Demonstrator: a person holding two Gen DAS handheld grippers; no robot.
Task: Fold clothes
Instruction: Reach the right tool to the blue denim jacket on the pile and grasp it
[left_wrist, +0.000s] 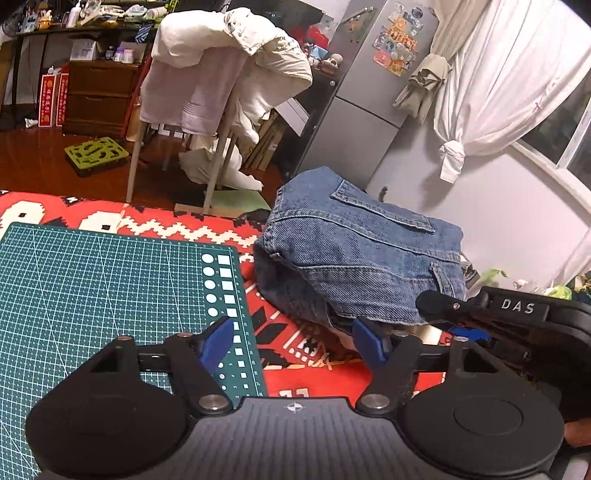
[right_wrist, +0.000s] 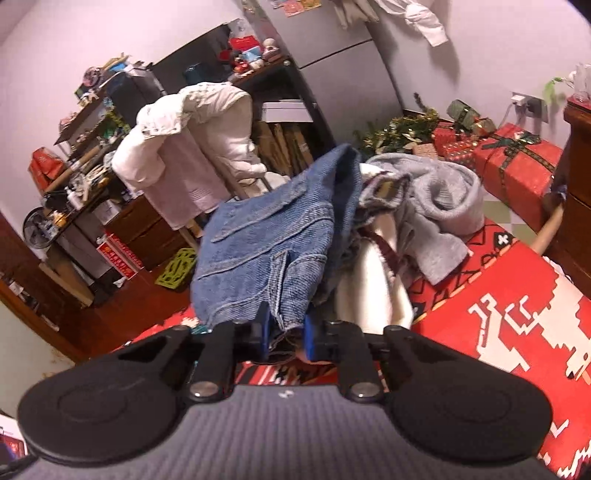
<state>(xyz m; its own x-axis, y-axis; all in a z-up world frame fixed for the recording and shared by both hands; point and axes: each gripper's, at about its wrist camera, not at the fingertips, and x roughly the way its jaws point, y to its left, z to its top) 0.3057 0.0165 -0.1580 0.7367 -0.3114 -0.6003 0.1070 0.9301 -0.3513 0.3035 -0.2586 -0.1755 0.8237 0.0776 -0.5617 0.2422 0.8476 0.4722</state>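
the mat (left_wrist: 92, 288) lies bare at left. the left claw (left_wrist: 291, 341) hangs spread and empty above the mat's edge and the red cloth (left_wrist: 288, 376). right of it, the jeans (left_wrist: 354, 254) sit bunched, lifted by the right claw (right_wrist: 286, 334), clamped on a hem. the bite looks thin; a tug could slip it, dropping the jeans onto the grey sweater (right_wrist: 436, 206) behind.
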